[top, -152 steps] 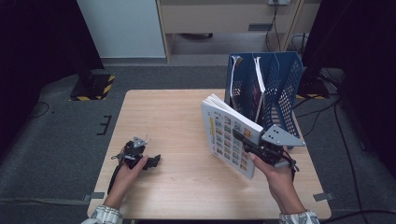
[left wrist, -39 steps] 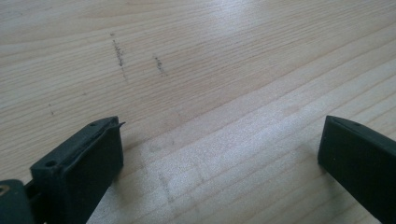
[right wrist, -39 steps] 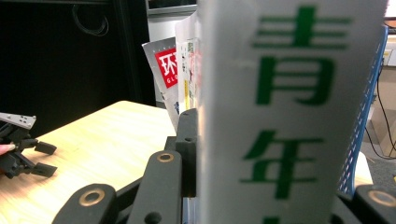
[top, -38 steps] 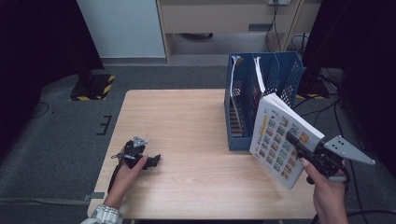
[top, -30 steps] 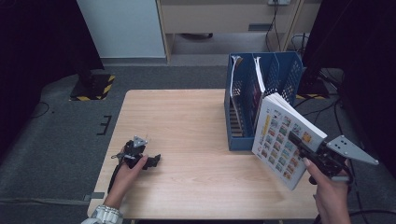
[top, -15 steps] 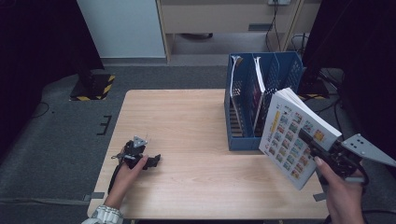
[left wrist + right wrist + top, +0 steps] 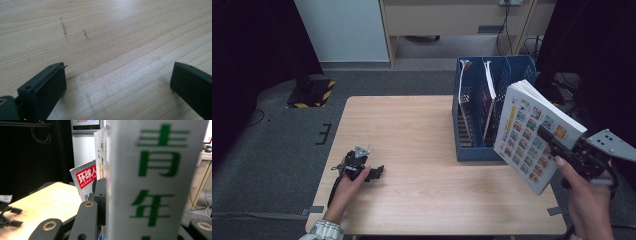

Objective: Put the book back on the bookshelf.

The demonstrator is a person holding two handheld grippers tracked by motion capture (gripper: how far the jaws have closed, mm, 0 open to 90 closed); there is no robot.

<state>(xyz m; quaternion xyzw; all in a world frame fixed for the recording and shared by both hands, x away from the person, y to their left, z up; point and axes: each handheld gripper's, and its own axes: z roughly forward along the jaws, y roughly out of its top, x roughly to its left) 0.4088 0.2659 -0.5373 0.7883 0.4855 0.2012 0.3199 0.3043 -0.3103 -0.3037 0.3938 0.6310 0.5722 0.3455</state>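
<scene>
A thick white book (image 7: 532, 135) with a cover of small colourful pictures hangs tilted over the table's right edge. My right gripper (image 7: 550, 141) is shut on its lower part. In the right gripper view the book's spine (image 7: 155, 182) with green characters stands between the jaws, one black finger (image 7: 100, 195) pressed on its side. Just left of the book stands a blue file rack (image 7: 472, 150) holding magazines, one with a red title (image 7: 85, 178). My left gripper (image 7: 373, 173) rests on the wooden table (image 7: 412, 130) at the front left, open (image 7: 117, 82) with only bare wood between its fingers.
The rack fills the table's back right corner. A pale cabinet (image 7: 452, 20) and a white panel stand beyond the table. A black and yellow base (image 7: 312, 92) lies on the floor at left, and cables hang at the back right.
My right hand has lifted the book higher and slightly right, beside the rack. The left hand and its gripper have stayed put.
</scene>
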